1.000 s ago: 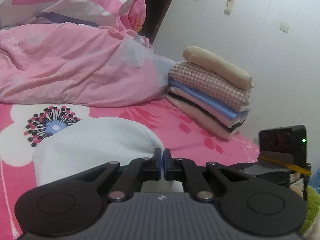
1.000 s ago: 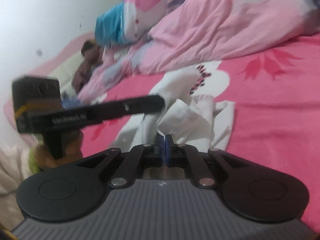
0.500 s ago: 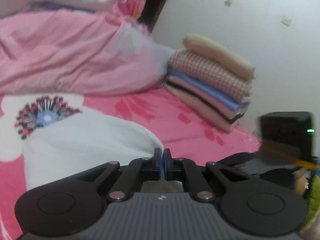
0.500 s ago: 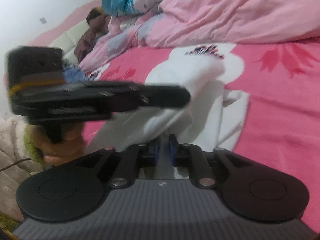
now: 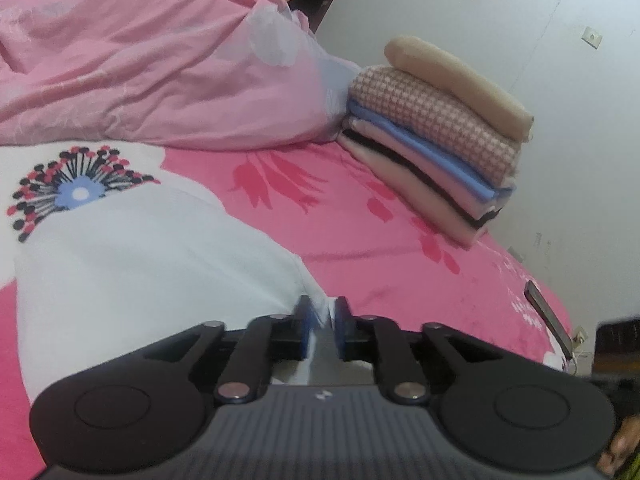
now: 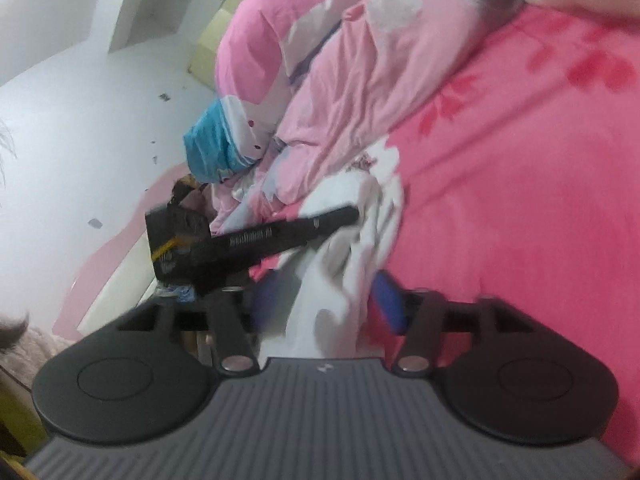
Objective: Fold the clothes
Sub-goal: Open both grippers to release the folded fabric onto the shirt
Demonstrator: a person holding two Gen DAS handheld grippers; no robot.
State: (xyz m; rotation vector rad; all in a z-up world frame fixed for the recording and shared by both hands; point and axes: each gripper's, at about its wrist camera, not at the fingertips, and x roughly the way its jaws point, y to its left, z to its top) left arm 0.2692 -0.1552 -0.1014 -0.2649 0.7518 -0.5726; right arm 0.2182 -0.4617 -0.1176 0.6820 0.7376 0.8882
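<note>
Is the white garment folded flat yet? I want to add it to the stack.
Partly: the white garment lies doubled and smooth on the left, but its end in the right wrist view is rumpled and bunched.

From the right wrist my right claw (image 6: 326,300) smears with motion blur, so I can't tell whether its pads touch the white garment (image 6: 352,248). The garment's near end hides behind the claw body. In the left view, a dark device (image 5: 616,344) is cut off at the frame edge.

Home bedroom: bed w/ pink floral sheet (image 5: 360,240), rumpled quilt (image 5: 140,72), folded clothes stack (image 5: 432,140).
</note>
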